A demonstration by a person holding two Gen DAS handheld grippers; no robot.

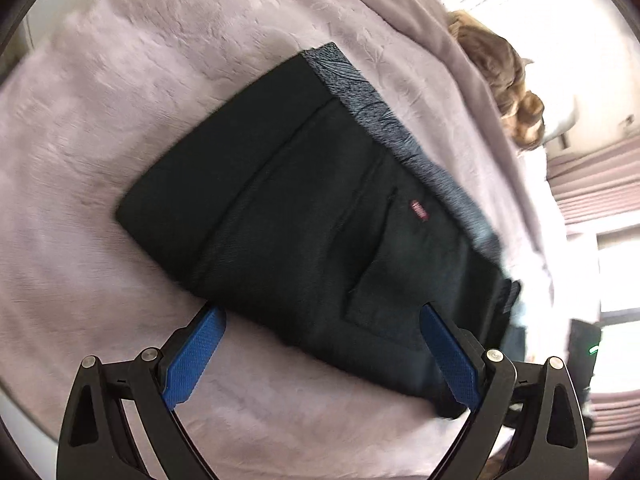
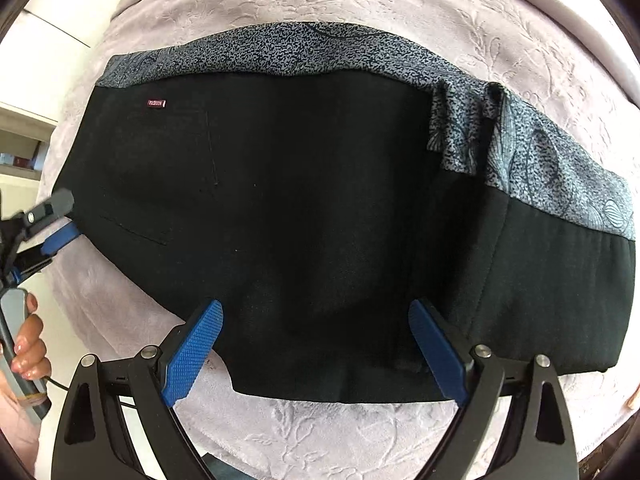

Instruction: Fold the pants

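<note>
One small red tag with writing

The black pants (image 2: 300,208) have a little red tag (image 2: 155,103) near the grey patterned band. It has pale letters on it, but they are too tiny and turned around to read for sure. In the left view the same tag (image 1: 419,210) is only a blur.

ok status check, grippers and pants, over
Left gripper open, right gripper open, both empty. Pants lying folded on blanket. Nothing in the way.

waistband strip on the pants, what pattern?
Grey-blue with a dark speckled, leafy print, against plain black pants. The waistband strip shows best in the right wrist view.
</note>
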